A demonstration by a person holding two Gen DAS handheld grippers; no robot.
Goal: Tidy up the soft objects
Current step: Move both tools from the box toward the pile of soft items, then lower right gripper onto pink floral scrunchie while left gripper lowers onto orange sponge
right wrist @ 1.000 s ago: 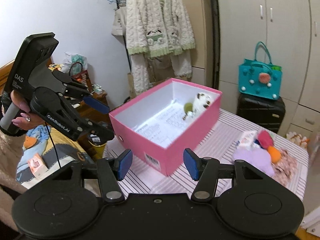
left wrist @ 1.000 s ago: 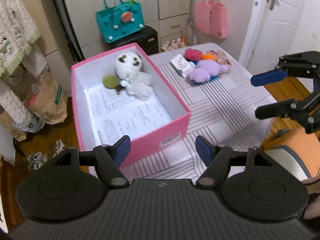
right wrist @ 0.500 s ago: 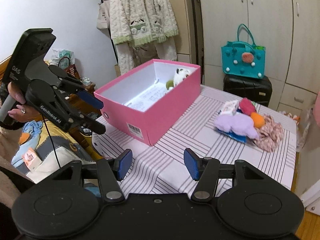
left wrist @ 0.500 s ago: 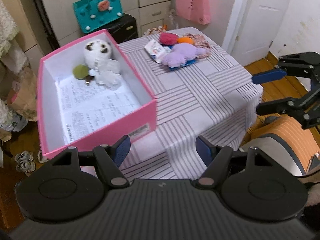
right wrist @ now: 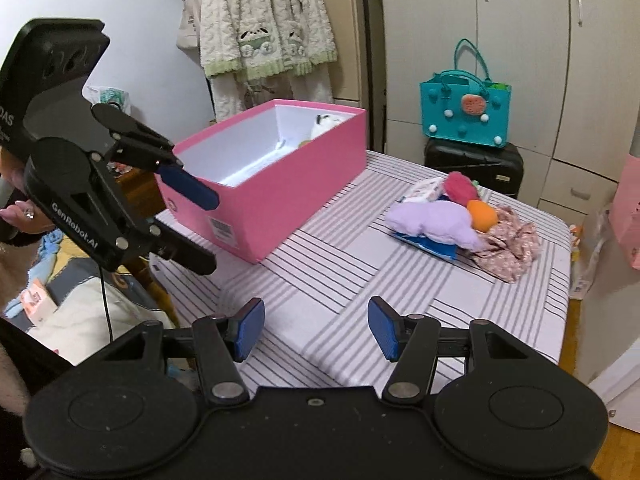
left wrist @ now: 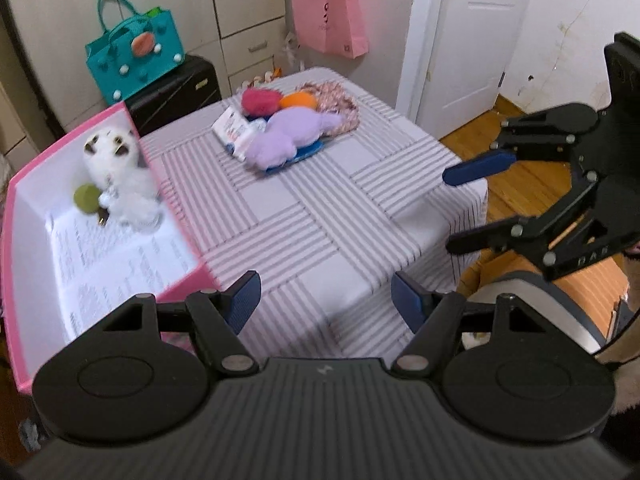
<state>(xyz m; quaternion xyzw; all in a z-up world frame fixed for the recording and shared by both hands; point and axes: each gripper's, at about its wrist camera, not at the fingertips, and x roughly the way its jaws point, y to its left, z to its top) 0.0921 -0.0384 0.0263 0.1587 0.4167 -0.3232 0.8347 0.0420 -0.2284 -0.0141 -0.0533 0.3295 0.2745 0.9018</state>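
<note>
Pink box [left wrist: 100, 240]: open-topped, white inside, printed sheet on its floor; stands at one side of the striped table [left wrist: 320, 208]. Barcode label on an outer wall.

White plush [left wrist: 120, 176]: fluffy, dark patches on the head, lying in the box's far end beside a green ball [left wrist: 86, 198].

Soft pile, on the table well apart from the box: lilac plush [left wrist: 288, 142] resting on a blue flat item; red pompom [left wrist: 260, 101]; orange ball [left wrist: 297, 101]; floral cloth [left wrist: 336, 100]; small white packet [left wrist: 236, 130].

Left gripper [left wrist: 326, 300]: jaws about half apart, nothing between them, over the table's near edge.

Right gripper [right wrist: 316, 330]: likewise half apart, empty.
</note>
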